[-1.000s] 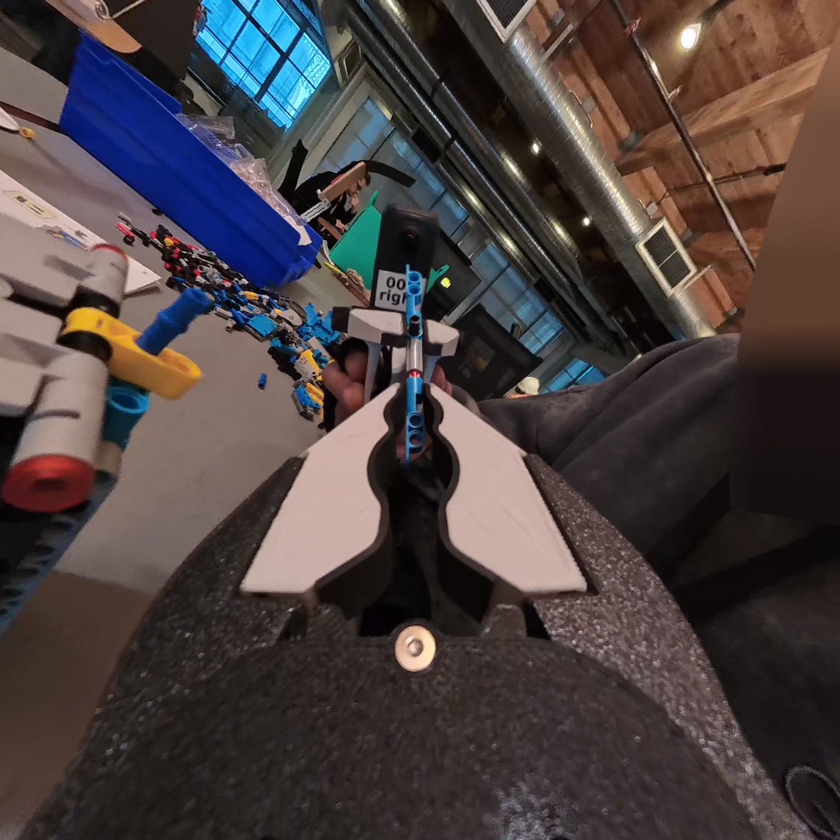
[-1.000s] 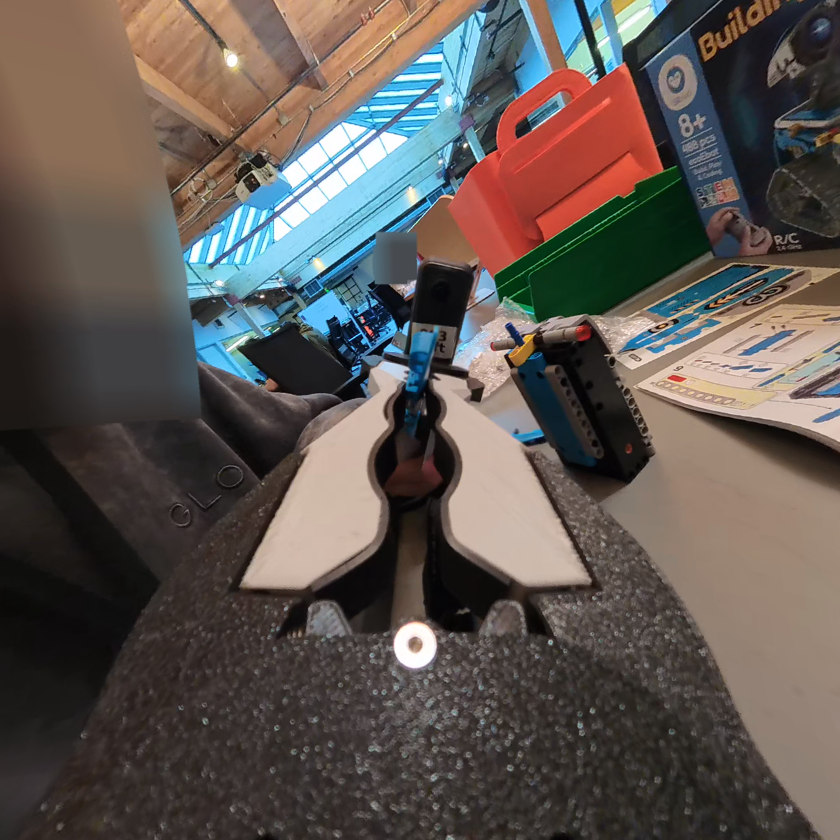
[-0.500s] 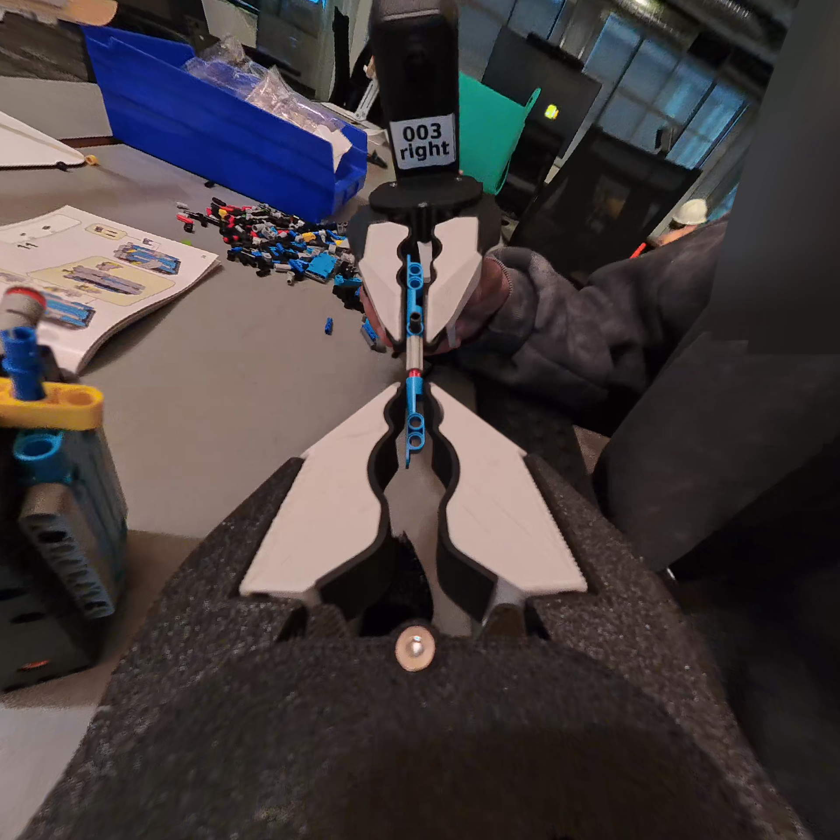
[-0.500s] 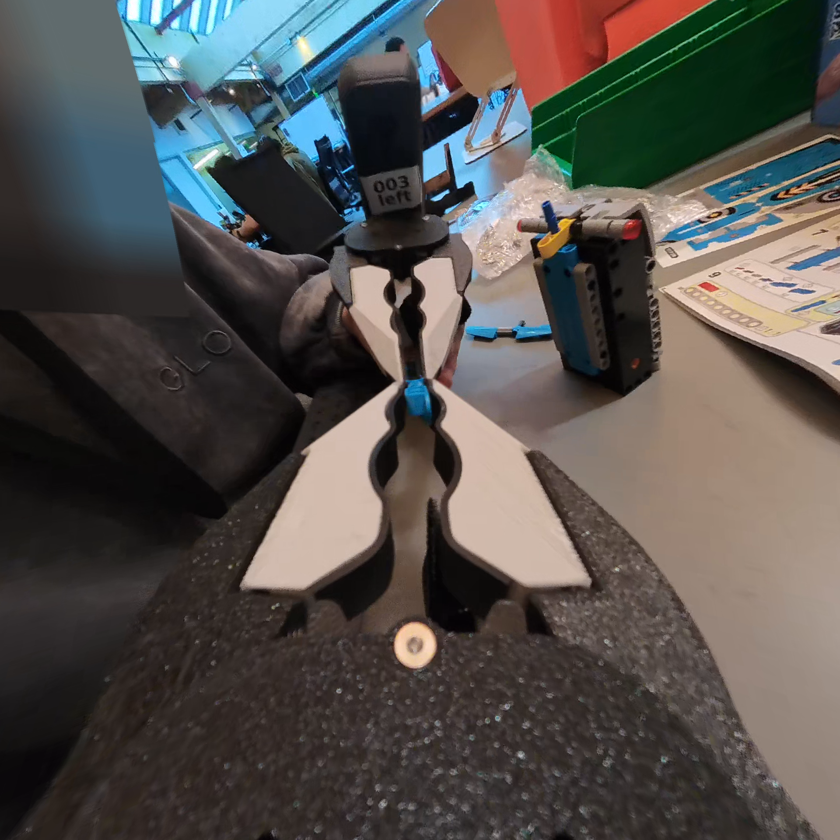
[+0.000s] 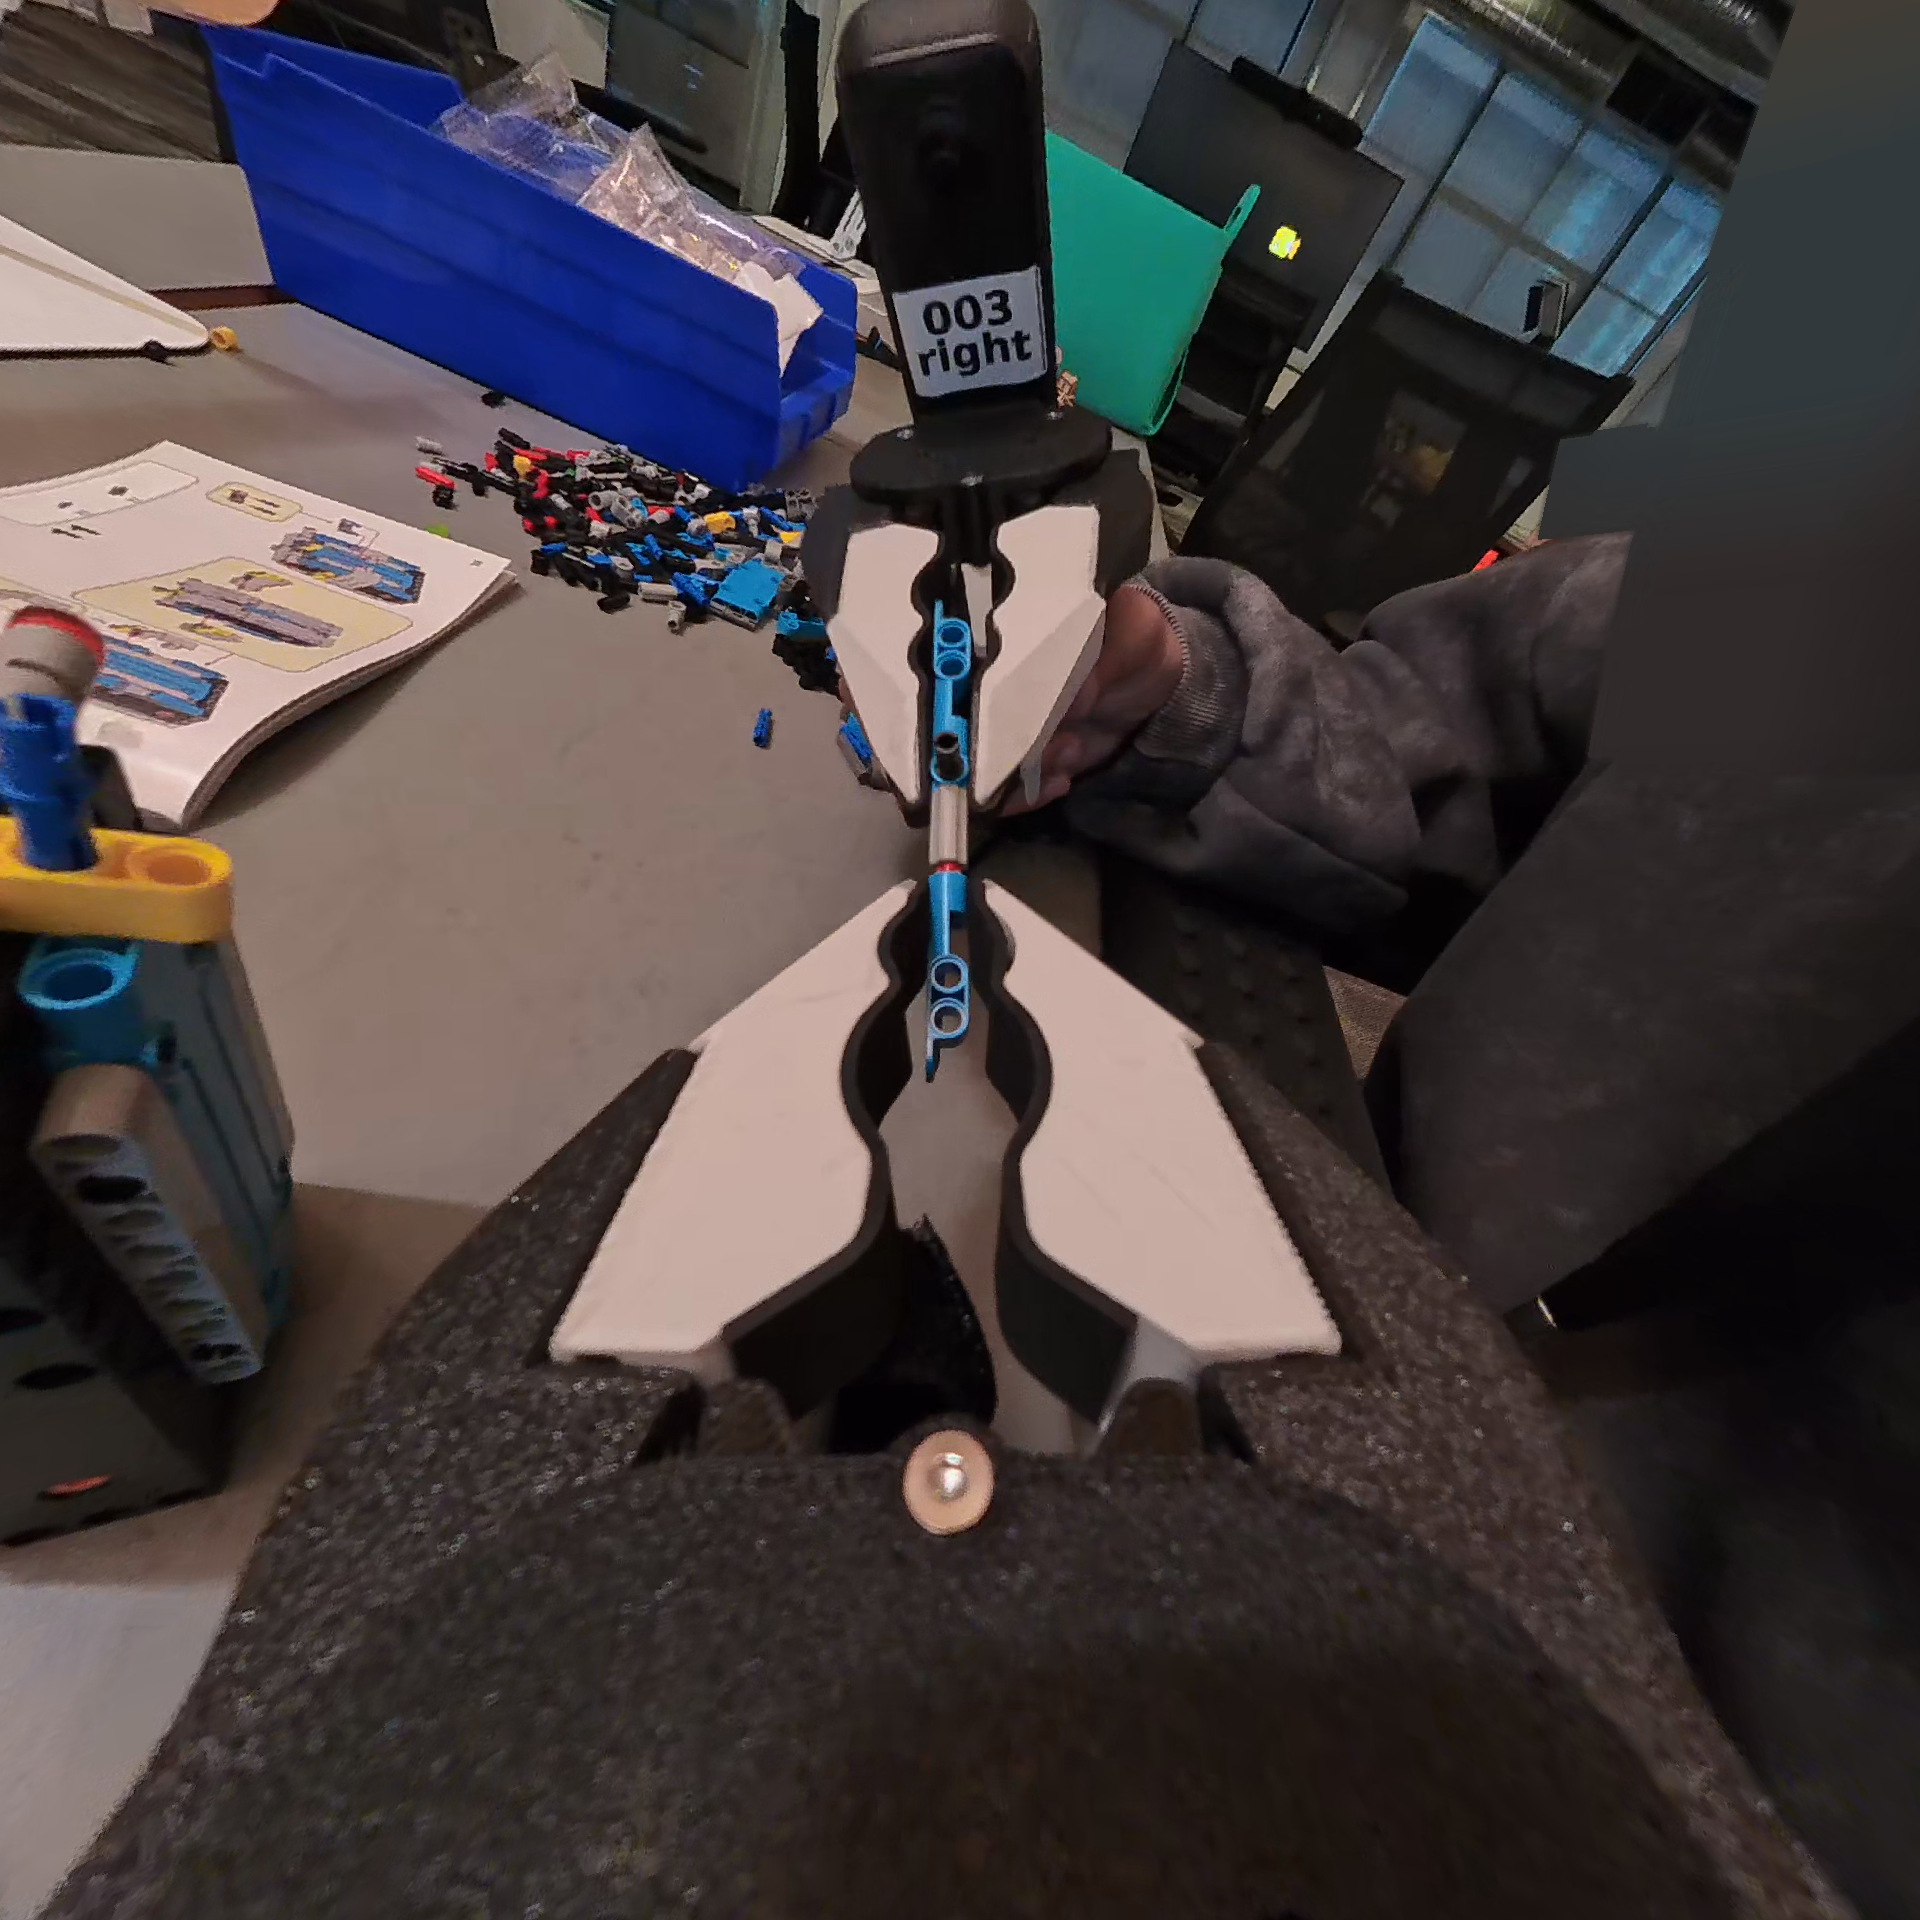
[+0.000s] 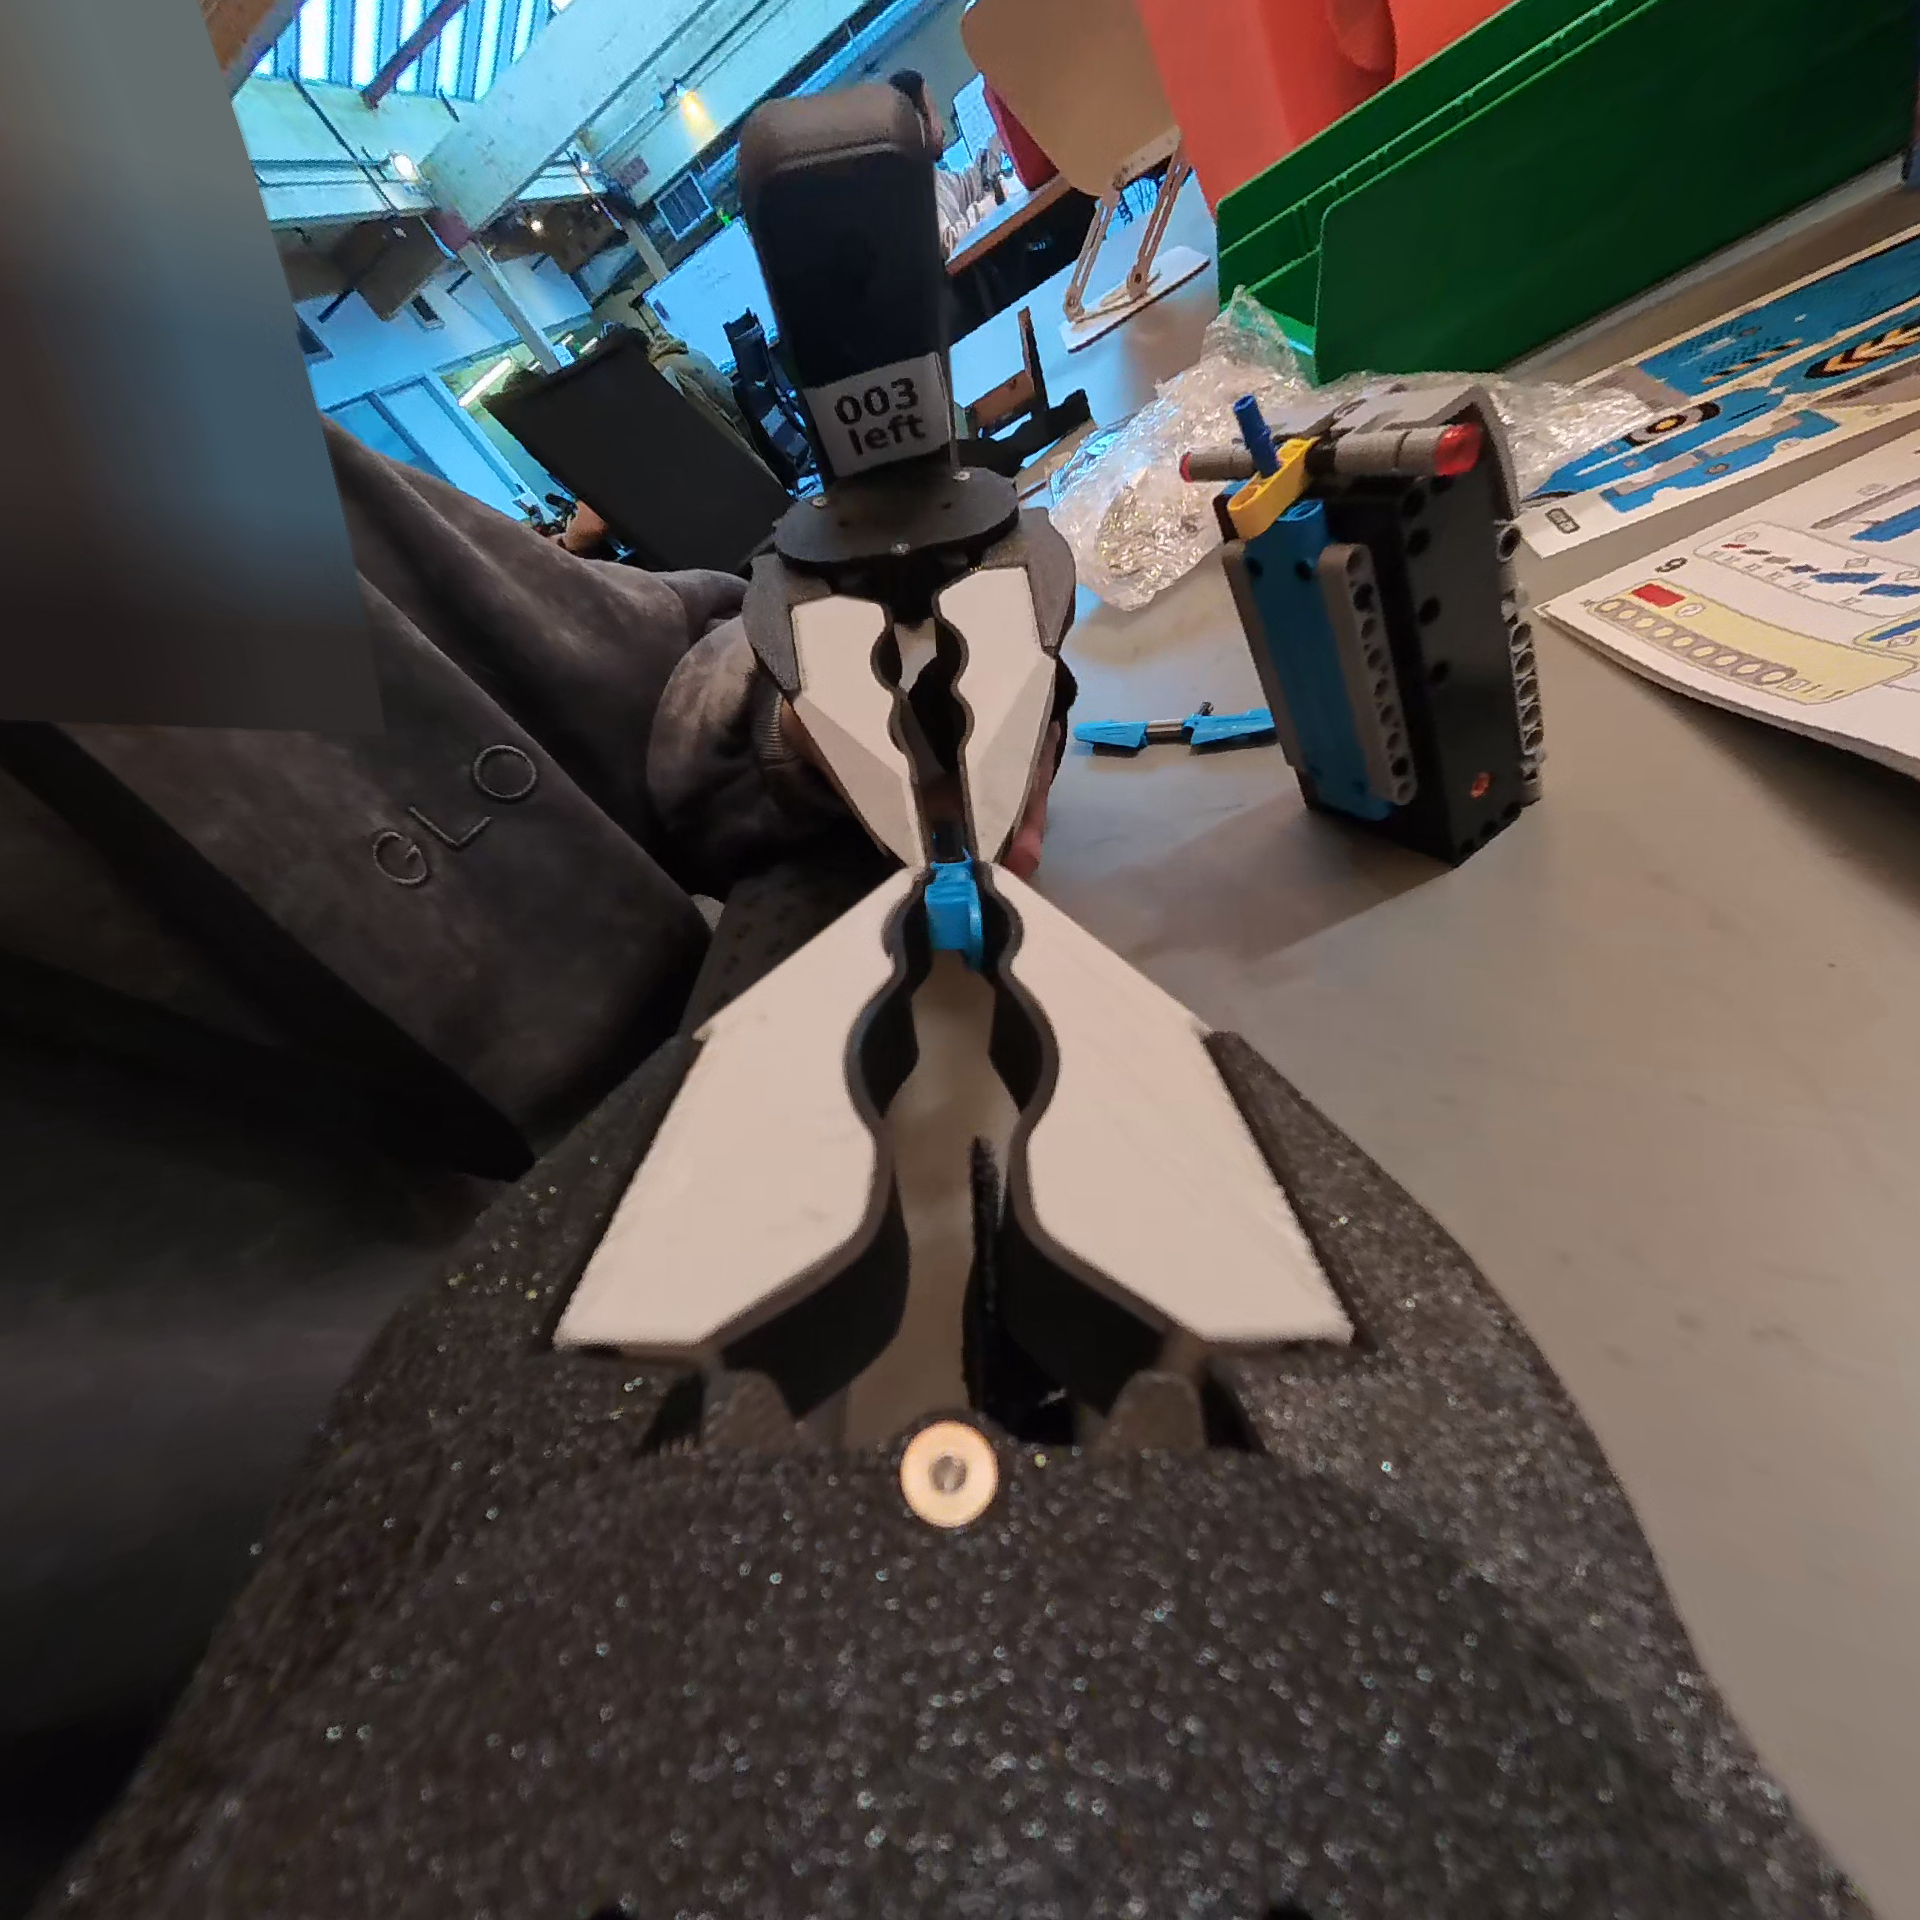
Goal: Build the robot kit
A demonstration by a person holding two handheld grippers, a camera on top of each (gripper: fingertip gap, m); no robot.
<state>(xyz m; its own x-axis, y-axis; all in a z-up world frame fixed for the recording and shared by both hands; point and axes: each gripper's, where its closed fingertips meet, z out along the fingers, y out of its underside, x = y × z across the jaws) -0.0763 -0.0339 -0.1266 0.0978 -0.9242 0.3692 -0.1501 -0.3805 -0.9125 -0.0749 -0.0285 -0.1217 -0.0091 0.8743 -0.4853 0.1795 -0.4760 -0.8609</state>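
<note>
I have swung both grippers down from the ceiling to level over the bench, tip to tip, left gripper fingers clamped on one blue beam, right gripper fingers clamped on the other blue beam, and a grey axle joining them.

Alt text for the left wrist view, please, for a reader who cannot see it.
The left claw and the facing right claw each grip a blue beam, the two joined by a grey axle, above a grey table. A brick pile, instruction booklet and blue bin lie behind.
</note>
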